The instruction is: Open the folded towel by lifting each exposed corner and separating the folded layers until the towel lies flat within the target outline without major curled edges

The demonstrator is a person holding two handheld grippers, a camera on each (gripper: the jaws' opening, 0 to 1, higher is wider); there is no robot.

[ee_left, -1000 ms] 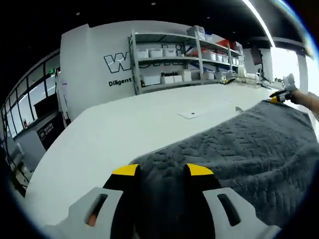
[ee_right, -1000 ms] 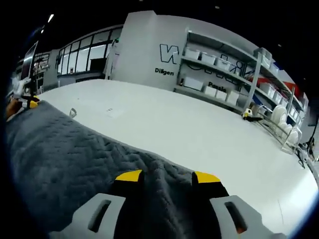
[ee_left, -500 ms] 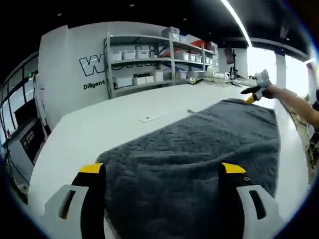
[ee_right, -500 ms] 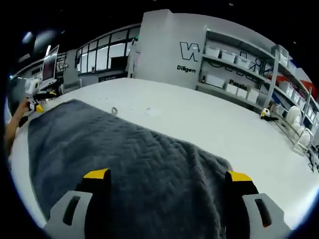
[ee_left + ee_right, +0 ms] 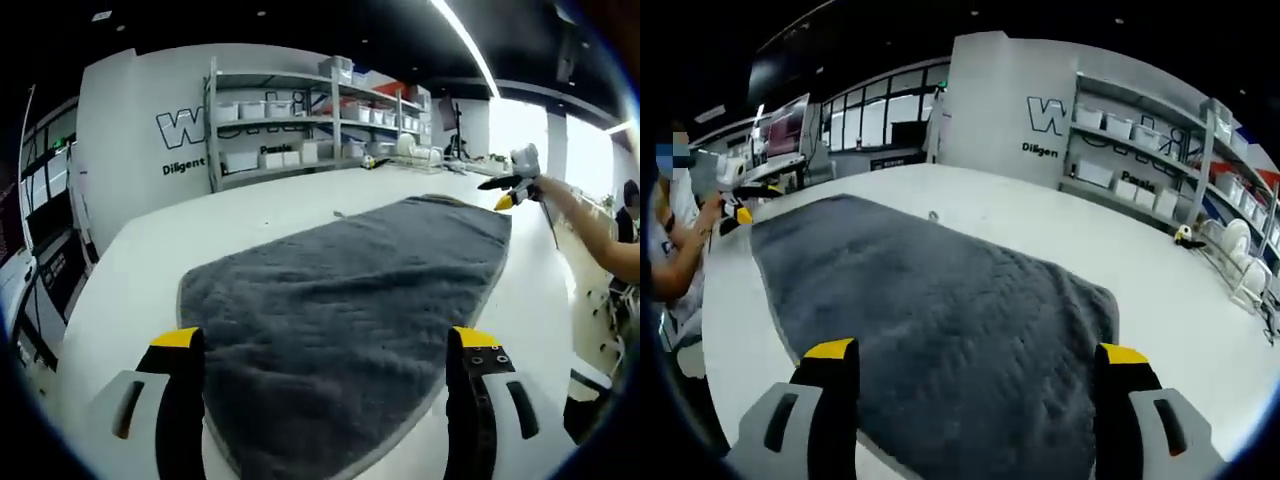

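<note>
A dark grey towel (image 5: pixel 345 285) with a woven pattern lies spread flat on the white table (image 5: pixel 150 270). In the left gripper view my left gripper (image 5: pixel 325 340) hangs above the towel's near end, jaws wide apart and empty. The right gripper (image 5: pixel 508 192) shows at the towel's far end on the right, held by a hand. In the right gripper view the towel (image 5: pixel 930 300) stretches away to the left, and my right gripper (image 5: pixel 980 352) is open above its near end. The left gripper (image 5: pixel 738 213) appears small at the far left corner.
Metal shelves (image 5: pixel 300 120) with white bins stand behind the table against a white wall with lettering. The same shelving (image 5: pixel 1140 165) runs along the right in the right gripper view. A person (image 5: pixel 675 240) stands at the left edge. A small object (image 5: pixel 932 215) lies beyond the towel.
Both grippers were shut on the towel's end a second ago; they opened and let it go. Both have since lifted back, and the towel now lies flat.
</note>
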